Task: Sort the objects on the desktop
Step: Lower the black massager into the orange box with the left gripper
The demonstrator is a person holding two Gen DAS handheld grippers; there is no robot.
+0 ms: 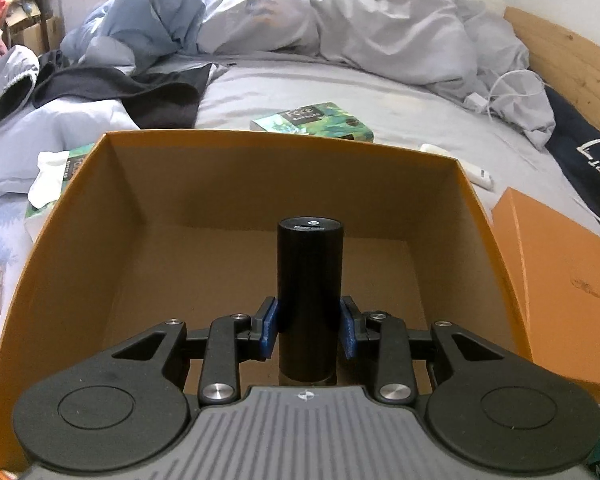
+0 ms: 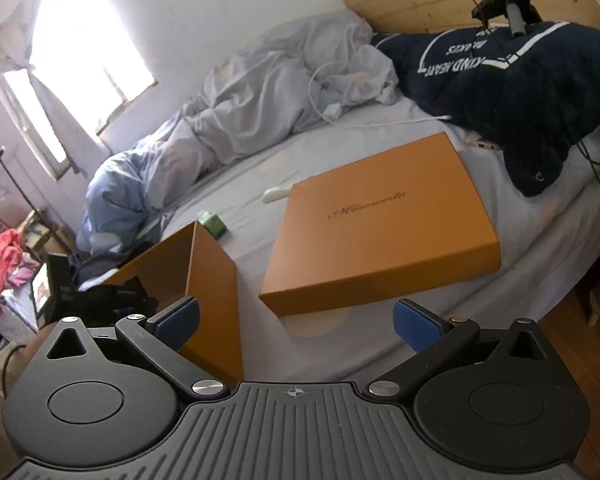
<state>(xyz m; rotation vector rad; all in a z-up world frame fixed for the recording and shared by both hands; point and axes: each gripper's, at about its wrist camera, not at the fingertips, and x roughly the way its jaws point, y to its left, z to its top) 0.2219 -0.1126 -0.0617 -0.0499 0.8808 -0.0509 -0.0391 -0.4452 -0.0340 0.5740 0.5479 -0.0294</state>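
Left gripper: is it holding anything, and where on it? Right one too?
The left gripper is shut on the black cylinder, clamping its lower body over the open orange box. The right gripper is open, holding nothing.

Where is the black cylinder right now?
In the left wrist view, the black cylinder is clamped in the left gripper, centred over the open orange box.

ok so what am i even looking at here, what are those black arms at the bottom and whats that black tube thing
Each picture comes from a camera mounted on a hand-held gripper, looking along its two fingers; a person holds one per hand. The left gripper is shut on a black cylinder, held over an open orange box on a bed. The right gripper is open, holding nothing, facing the box's orange lid. A green packet and a small white object lie beyond the box.
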